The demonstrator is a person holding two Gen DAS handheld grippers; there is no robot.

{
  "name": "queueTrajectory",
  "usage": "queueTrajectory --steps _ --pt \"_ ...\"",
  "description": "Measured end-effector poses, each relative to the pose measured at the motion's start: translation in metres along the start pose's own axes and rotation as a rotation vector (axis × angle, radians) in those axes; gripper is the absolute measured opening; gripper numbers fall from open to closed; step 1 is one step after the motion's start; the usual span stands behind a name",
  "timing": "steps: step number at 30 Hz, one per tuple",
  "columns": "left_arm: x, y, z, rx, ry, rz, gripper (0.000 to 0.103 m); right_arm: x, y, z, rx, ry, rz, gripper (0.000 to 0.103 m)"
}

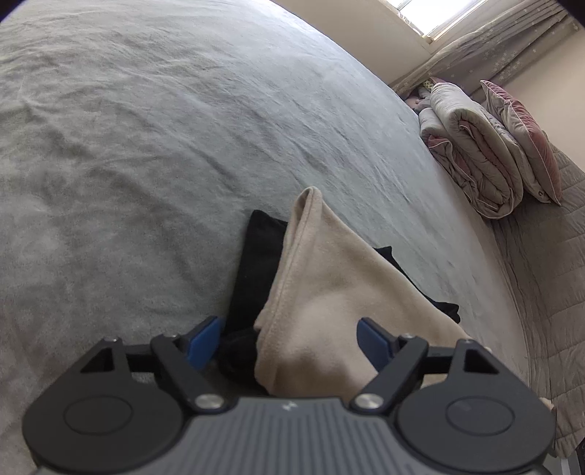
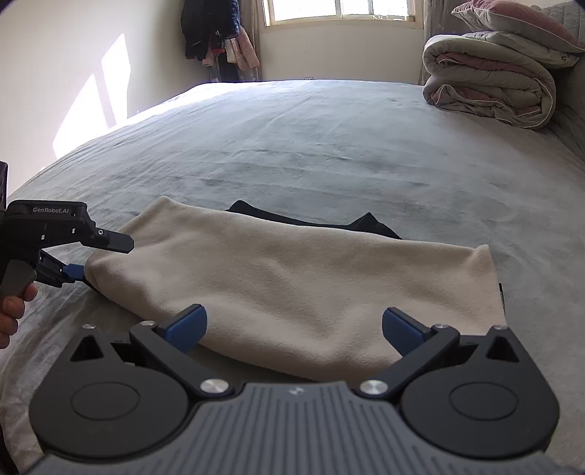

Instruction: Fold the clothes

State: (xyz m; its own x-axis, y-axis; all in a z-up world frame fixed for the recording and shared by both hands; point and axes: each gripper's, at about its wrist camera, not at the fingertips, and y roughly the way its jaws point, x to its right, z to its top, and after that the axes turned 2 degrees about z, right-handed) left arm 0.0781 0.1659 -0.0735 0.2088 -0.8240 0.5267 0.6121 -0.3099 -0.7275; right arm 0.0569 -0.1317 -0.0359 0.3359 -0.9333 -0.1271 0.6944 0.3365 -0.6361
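Note:
A folded cream fleece garment (image 2: 292,277) lies on the grey bed sheet (image 2: 292,146), on top of a black garment (image 2: 314,219) whose edges stick out behind it. My right gripper (image 2: 294,327) is open at the cream garment's near edge, and the cloth runs between its blue pads (image 2: 186,325). In the right wrist view my left gripper (image 2: 98,255) straddles the cream garment's left end, one finger above and one below. From its own camera the left gripper (image 1: 289,339) is open, with cream fleece (image 1: 329,292) and black cloth (image 1: 256,263) between the jaws.
A rolled duvet (image 2: 490,84) and a pink pillow (image 2: 519,22) sit at the bed's far right. Clothes hang in the room's corner (image 2: 215,33) beside a window (image 2: 340,9). A hand (image 2: 11,310) holds the left gripper's handle. Wide grey sheet (image 1: 146,146) stretches beyond the garments.

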Motion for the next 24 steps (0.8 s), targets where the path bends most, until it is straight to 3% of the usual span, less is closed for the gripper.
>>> queueTrajectory --steps 6,8,10,14,16,18,21,24 --pt "0.008 0.001 -0.003 0.001 0.059 0.038 0.079 -0.004 0.003 0.000 -0.002 0.001 0.006 0.103" --pt "0.008 0.001 -0.003 0.007 0.062 0.049 0.069 -0.006 0.004 0.000 0.002 0.006 0.020 0.103" --pt "0.002 -0.001 -0.002 0.015 0.050 0.057 0.053 -0.007 0.003 0.001 0.018 0.020 0.056 0.103" --pt "-0.006 -0.004 0.000 0.015 0.008 0.019 0.041 -0.010 0.003 0.006 0.068 0.092 0.136 0.103" --pt "-0.007 -0.005 -0.002 0.022 0.000 0.006 0.037 -0.012 0.004 0.010 0.072 0.117 0.172 0.091" --pt "-0.007 -0.008 -0.003 0.034 -0.002 0.000 0.035 -0.013 0.007 0.013 0.066 0.141 0.199 0.068" --pt "-0.006 -0.013 -0.003 0.053 -0.012 -0.019 0.031 -0.015 0.015 0.013 0.022 0.164 0.200 0.052" --pt "-0.003 -0.019 -0.003 0.071 -0.025 -0.053 0.029 -0.014 0.026 0.009 -0.045 0.184 0.175 0.043"
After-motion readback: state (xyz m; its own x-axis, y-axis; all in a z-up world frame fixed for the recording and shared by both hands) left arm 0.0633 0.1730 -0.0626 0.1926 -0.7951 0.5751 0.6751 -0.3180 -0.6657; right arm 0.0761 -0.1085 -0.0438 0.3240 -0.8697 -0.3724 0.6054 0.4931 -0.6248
